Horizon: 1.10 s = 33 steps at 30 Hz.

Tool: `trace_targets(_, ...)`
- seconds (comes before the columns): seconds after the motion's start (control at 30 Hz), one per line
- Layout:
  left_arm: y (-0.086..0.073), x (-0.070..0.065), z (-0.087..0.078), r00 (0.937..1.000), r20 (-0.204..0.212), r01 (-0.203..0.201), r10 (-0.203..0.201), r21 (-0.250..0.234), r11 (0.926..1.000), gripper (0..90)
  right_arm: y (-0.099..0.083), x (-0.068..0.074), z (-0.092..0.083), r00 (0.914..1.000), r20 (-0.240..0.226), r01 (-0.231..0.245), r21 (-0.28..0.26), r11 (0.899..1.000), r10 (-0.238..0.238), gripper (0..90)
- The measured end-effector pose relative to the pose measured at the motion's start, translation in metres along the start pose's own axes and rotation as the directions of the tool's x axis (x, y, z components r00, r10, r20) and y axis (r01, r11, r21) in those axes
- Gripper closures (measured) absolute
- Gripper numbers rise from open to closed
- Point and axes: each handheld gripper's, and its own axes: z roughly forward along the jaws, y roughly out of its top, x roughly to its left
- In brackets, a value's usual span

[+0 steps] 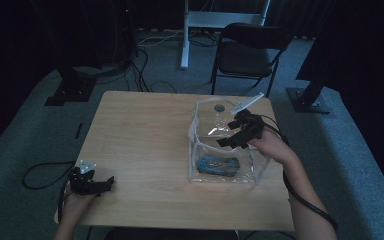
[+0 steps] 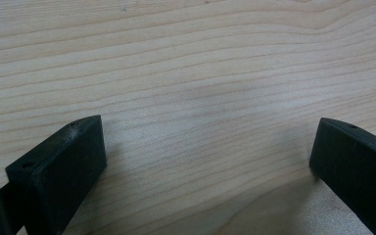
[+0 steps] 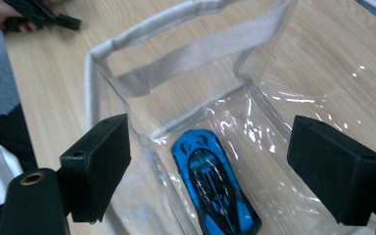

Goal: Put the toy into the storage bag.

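Holding one toy car (image 3: 215, 186) (blue): one pouch (image 3: 284, 68).

text on toy car (image 3: 214, 188): none readable, blue body with black markings only
text on clear bag (image 1: 207, 131): none, no label or print legible
text on table (image 1: 140, 130): none, bare wood grain
text on gripper jaws: none, plain black
signs in far room: none legible, too dark
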Motion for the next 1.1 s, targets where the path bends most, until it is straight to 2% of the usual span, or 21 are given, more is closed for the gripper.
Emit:
trace_targets(0.1, 0.0, 0.0, 0.0, 1.0, 0.0, 0.0, 0.0, 0.0, 1.0, 0.8, -0.004, 0.003, -0.003, 1.0, -0.004, -0.002, -0.041, 0.999, 0.001, 15.8)
trace_targets(0.13, 0.0, 0.0, 0.0, 1.0, 0.0, 0.0, 0.0, 0.0, 1.0, 0.8, -0.005, 0.004, -0.004, 1.0, 0.006, 0.005, -0.065, 0.998, -0.004, 15.8)
trace_targets(0.23, 0.0, 0.0, 0.0, 1.0, 0.0, 0.0, 0.0, 0.0, 1.0, 0.8, -0.009, 0.006, -0.008, 1.0, -0.004, 0.001, -0.12, 0.993, -0.002, 15.8)
trace_targets(0.47, 0.0, 0.0, 0.0, 1.0, 0.0, -0.001, 0.001, 0.001, 1.0, 0.8, -0.015, 0.011, -0.014, 0.9994, -0.033, 0.005, -0.179, 0.984, -0.011, 15.7)
trace_targets(0.53, 0.0, 0.0, 0.0, 1.0, 0.0, 0.0, 0.0, 0.0, 1.0, 0.8, -0.019, 0.014, -0.017, 0.9987, -0.048, 0.008, -0.217, 0.976, -0.019, 15.7)
trace_targets(0.57, 0.0, 0.0, 0.0, 1.0, 0.0, 0.0, 0.0, 0.0, 1.0, 0.8, -0.019, 0.014, -0.017, 0.9987, -0.048, 0.008, -0.217, 0.976, -0.019, 15.7)
trace_targets(0.6, 0.0, 0.0, 0.0, 1.0, 0.0, 0.0, 0.0, 0.0, 1.0, 0.8, -0.02, 0.016, -0.019, 0.9989, -0.041, 0.011, -0.238, 0.971, -0.021, 15.7)
trace_targets(0.67, 0.0, 0.0, 0.0, 1.0, 0.0, -0.001, 0.001, 0.001, 1.0, 0.8, -0.02, 0.016, -0.019, 0.9989, -0.041, 0.011, -0.238, 0.971, -0.021, 15.7)
trace_targets(0.7, 0.0, 0.0, 0.0, 1.0, 0.0, -0.001, 0.001, 0.001, 1.0, 0.8, -0.022, 0.02, -0.023, 0.9985, -0.048, 0.014, -0.263, 0.965, -0.028, 15.7)
trace_targets(0.87, 0.0, 0.0, 0.0, 1.0, 0.0, 0.0, 0.0, 0.001, 1.0, 0.8, -0.025, 0.026, -0.027, 0.9978, -0.051, 0.025, -0.282, 0.959, -0.041, 15.7)
trace_targets(0.9, 0.0, 0.0, 0.0, 1.0, 0.0, -0.001, 0.001, 0.001, 1.0, 0.8, -0.027, 0.029, -0.029, 0.9974, -0.054, 0.03, -0.297, 0.954, -0.048, 15.7)
trace_targets(1.07, 0.0, 0.0, 0.0, 1.0, 0.0, -0.001, 0.001, 0.001, 1.0, 0.8, -0.031, 0.035, -0.031, 0.9954, -0.071, 0.039, -0.309, 0.95, -0.064, 15.6)
trace_targets(1.1, 0.0, 0.0, 0.0, 1.0, 0.0, -0.001, 0.001, 0.001, 1.0, 0.8, -0.034, 0.038, -0.031, 0.9954, -0.063, 0.048, -0.327, 0.944, -0.073, 15.1)
